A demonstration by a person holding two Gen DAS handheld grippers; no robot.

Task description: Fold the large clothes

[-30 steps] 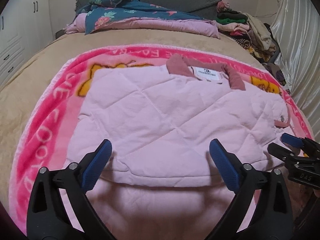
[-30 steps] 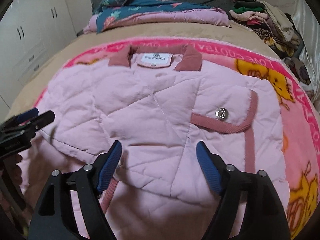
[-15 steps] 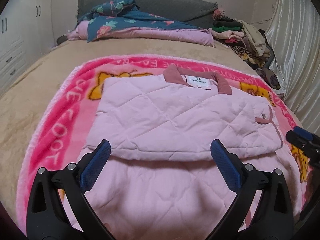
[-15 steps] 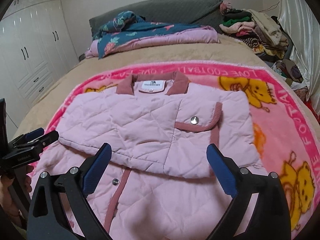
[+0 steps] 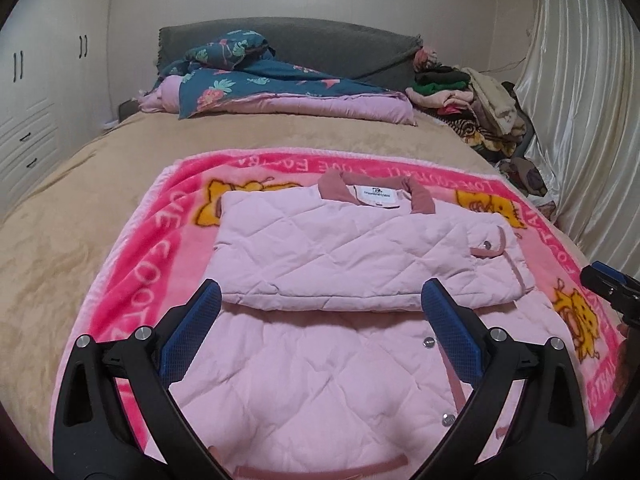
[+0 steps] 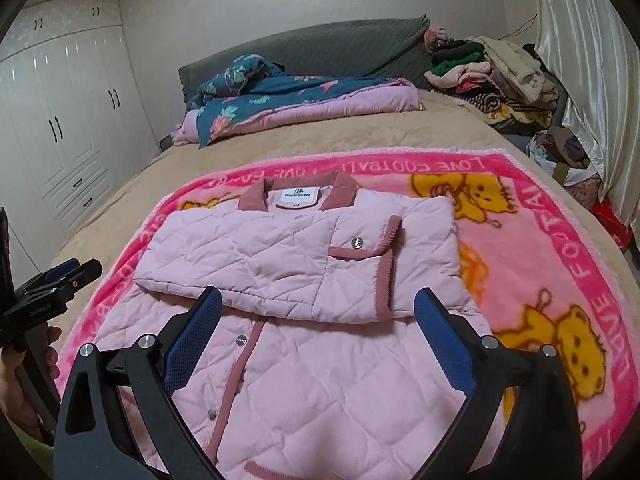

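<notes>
The pink blanket (image 6: 520,240) carries the quilted pink jacket (image 6: 304,264), its upper half folded over. It looks soft, puffy and light; the near hem suits gripping. Left gripper (image 5: 320,312) and right gripper (image 6: 318,320) gape empty.

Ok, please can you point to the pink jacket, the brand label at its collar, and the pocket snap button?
pink jacket (image 6: 280,380): right wrist view, quilted front near the placket.
brand label (image 6: 297,195): right wrist view, middle of the white tag.
pocket snap button (image 6: 357,243): right wrist view, the metal snap's face.
</notes>
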